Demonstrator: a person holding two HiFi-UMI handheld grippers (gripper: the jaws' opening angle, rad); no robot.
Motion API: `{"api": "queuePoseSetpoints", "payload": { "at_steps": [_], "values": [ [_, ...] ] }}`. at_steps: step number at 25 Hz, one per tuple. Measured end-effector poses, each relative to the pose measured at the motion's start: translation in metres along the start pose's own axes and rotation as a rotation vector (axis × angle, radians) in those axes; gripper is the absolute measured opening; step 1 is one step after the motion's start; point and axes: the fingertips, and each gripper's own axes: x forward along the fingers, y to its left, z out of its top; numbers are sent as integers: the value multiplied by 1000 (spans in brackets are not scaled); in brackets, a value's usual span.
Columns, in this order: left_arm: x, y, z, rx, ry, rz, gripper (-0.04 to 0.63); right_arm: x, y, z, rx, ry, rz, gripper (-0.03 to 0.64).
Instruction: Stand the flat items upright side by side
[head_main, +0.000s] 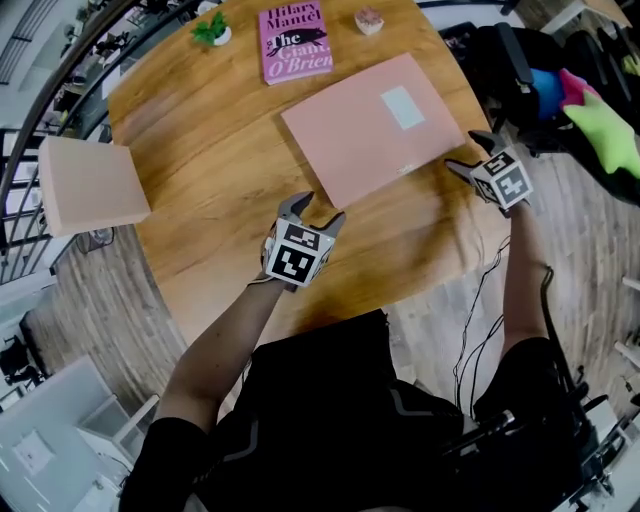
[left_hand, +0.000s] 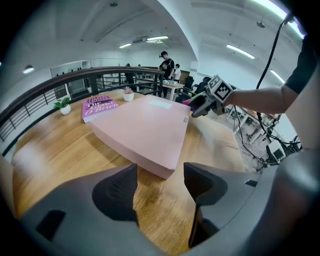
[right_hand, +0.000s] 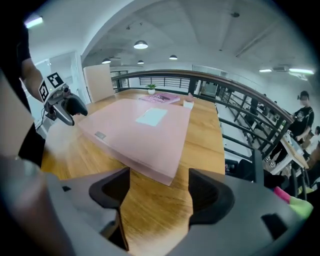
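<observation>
A large flat pink box (head_main: 372, 125) lies on the round wooden table (head_main: 200, 130), with a pale label on its top. A pink book (head_main: 294, 40) lies flat at the far side. A second pink box (head_main: 90, 185) is at the table's left edge and looks upright in the right gripper view (right_hand: 99, 82). My left gripper (head_main: 320, 210) is open just short of the big box's near corner (left_hand: 167, 172), with nothing between its fingers. My right gripper (head_main: 467, 153) is open by the box's right corner (right_hand: 167, 177), apart from it and empty.
A small potted plant (head_main: 213, 30) and a small pink pot (head_main: 369, 20) stand at the table's far edge. A black chair with bright soft items (head_main: 570, 95) sits close on the right. A railing (right_hand: 225, 100) runs behind the table.
</observation>
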Motion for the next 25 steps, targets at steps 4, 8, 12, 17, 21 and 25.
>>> {"api": "queuePoseSetpoints", "payload": {
  "at_steps": [4,8,12,17,21,25],
  "values": [
    [20,2,-5,29,60,-7,293,11,-7,-2,-29,26,32,345],
    [29,0,-3,39,70,-23,293,20,-4,-5,-72,58,62,340],
    [35,0,-2,56,85,-14,293,22,0,0,-120,64,64,284],
    [35,5,-6,66,81,-9,293,17,5,4,-123,48,32,278],
    [32,6,-12,64,108,-17,288,1,12,14,-155,24,-10,276],
    [25,11,-25,63,120,-8,285,-20,29,37,-214,2,-59,272]
  ]
}}
